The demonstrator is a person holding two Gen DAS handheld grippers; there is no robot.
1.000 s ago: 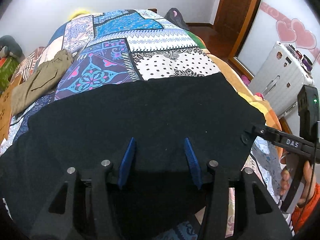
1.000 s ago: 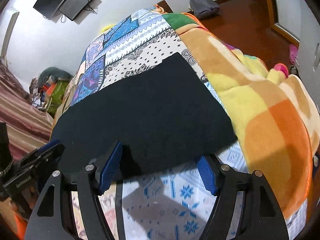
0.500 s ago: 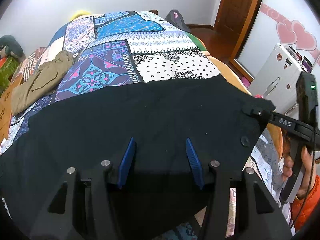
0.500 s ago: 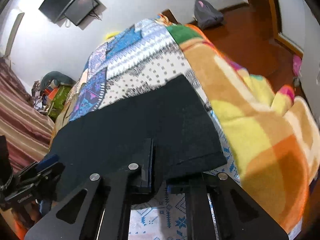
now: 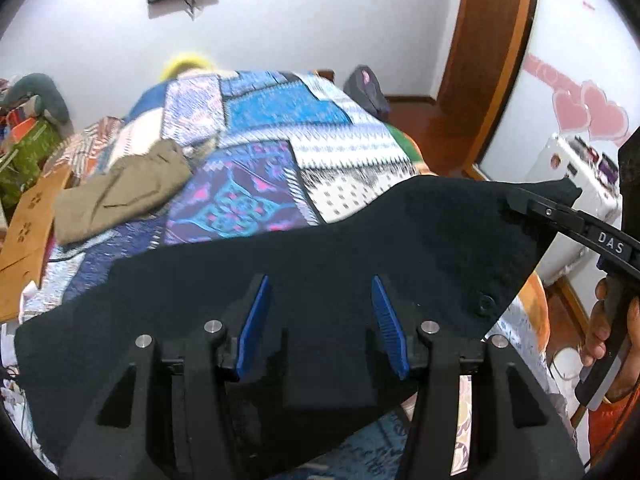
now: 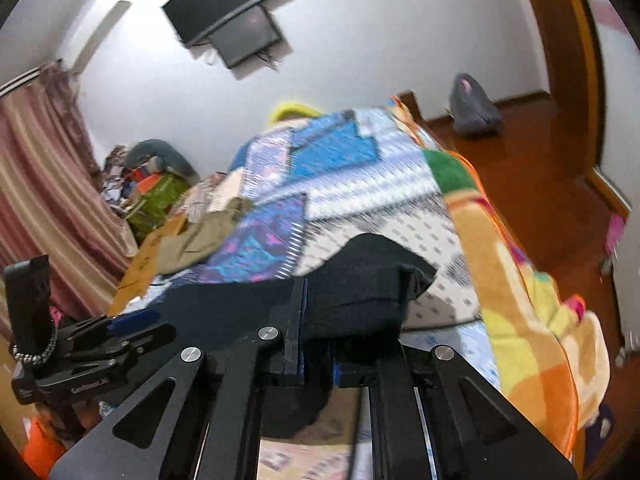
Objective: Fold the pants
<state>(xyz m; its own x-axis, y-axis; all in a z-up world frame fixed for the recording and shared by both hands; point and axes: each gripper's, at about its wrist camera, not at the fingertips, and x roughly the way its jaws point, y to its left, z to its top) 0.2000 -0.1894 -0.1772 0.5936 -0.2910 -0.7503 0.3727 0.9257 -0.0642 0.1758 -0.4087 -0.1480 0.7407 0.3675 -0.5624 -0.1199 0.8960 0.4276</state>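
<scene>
The black pants (image 5: 360,248) lie spread across the patchwork bedspread (image 5: 256,200), their right corner raised off it. My right gripper (image 6: 300,284) is shut on that edge, with bunched black cloth (image 6: 372,276) bulging beside its closed fingers. In the left wrist view the right gripper (image 5: 528,204) holds the corner up at the right. My left gripper (image 5: 320,312) hovers over the near part of the pants. Its blue pads (image 5: 256,320) stand apart with bare faces and black cloth behind them. The left gripper (image 6: 132,320) shows at the left of the right wrist view, beside the cloth's edge.
A khaki garment (image 5: 120,196) and a cardboard piece (image 5: 28,232) lie at the bed's left side. An orange and yellow blanket (image 6: 532,320) hangs over the right edge. A white suitcase (image 5: 568,168) stands right, a grey backpack (image 6: 472,108) on the wooden floor.
The right gripper's jaws closed on the pants' near right edge and lifted it off the bed. Both grippers rose and tilted up, so more wall shows.
</scene>
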